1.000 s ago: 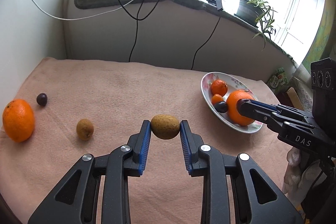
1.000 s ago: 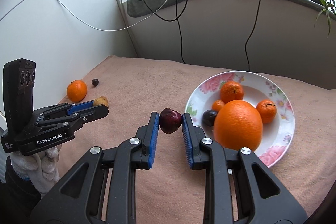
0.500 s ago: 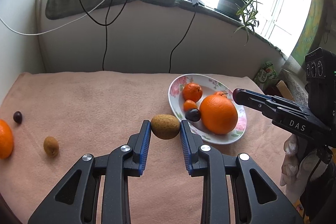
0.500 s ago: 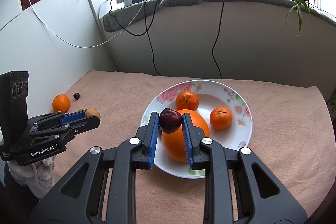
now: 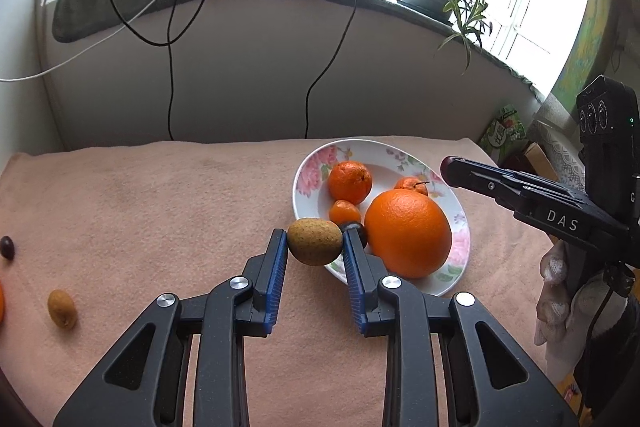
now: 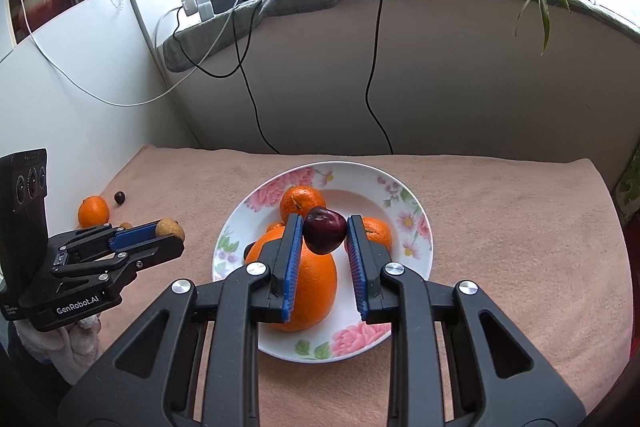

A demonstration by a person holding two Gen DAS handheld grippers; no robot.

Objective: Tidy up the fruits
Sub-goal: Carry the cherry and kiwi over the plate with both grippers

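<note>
Plum (image 6: 325, 230) sits clamped in the right gripper (image 6: 324, 239) at frame centre, directly over the plate (image 6: 404, 195); the left gripper (image 5: 315, 245), clamped on a kiwi (image 5: 315, 241), hangs at the plate's near-left rim, so the right is nearer

Brown kiwi (image 5: 315, 241), dark plum (image 6: 325, 230); perhaps above plate (image 6: 404, 187)

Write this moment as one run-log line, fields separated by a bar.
left tool: shut on kiwi | right tool: shut on plum | plate: holds oranges | cloth: three fruits left
</note>
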